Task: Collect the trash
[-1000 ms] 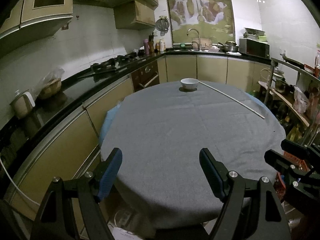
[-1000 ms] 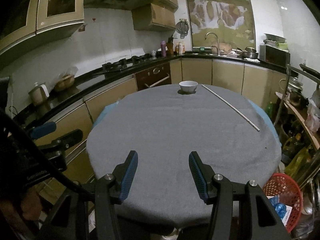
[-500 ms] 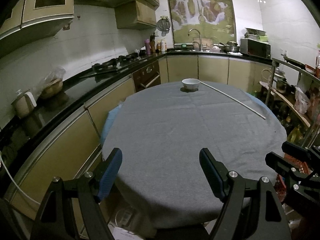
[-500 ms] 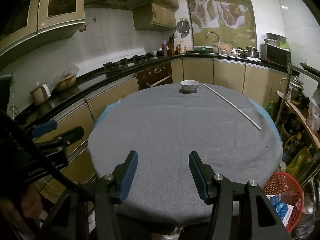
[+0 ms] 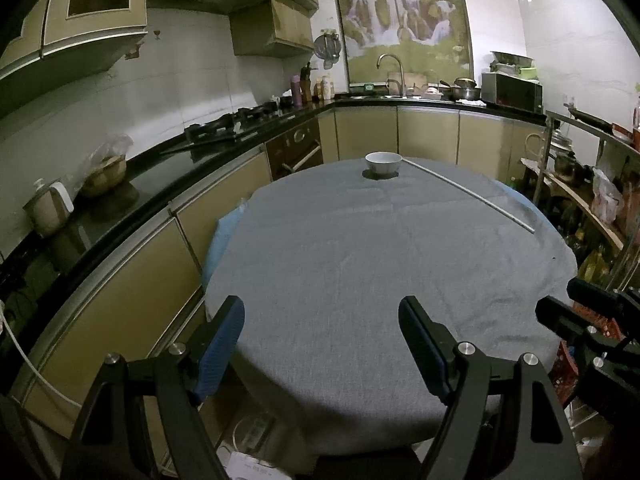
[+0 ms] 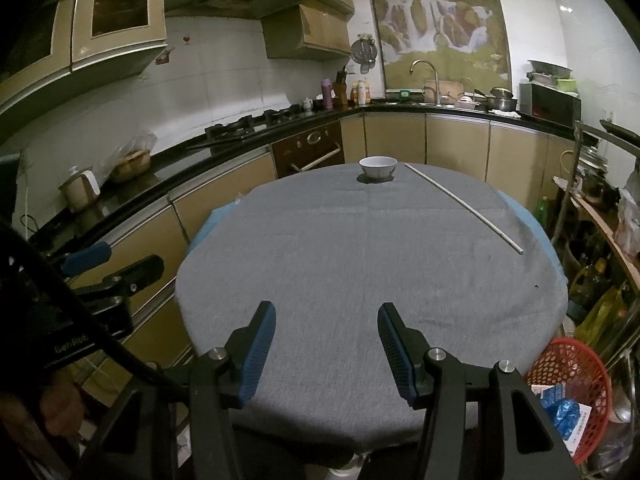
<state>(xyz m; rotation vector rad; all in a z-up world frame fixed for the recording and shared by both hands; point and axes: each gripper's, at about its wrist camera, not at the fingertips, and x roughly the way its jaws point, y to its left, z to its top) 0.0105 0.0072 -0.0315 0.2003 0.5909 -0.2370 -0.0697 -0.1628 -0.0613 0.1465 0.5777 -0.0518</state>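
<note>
Table [image 6: 360,264]: grey cloth, bare except a bowl [image 6: 377,167] at the far edge and a thin rod [image 6: 464,207] lying to its right; no litter shows on it.
Trash: blue wrappers and paper [image 6: 562,404] lie in the red basket [image 6: 580,364] beside the table's near right edge (so collecting looks largely done, I judge).
Left: perhaps the rod, if it counts as trash.
Left gripper [image 5: 322,342]: fingers spread wide, nothing between, over the near edge.
Right gripper [image 6: 326,344]: fingers apart, narrower, empty.
Hidden: floor under the table, basket's far side; the left view cuts off most of the basket.
</note>
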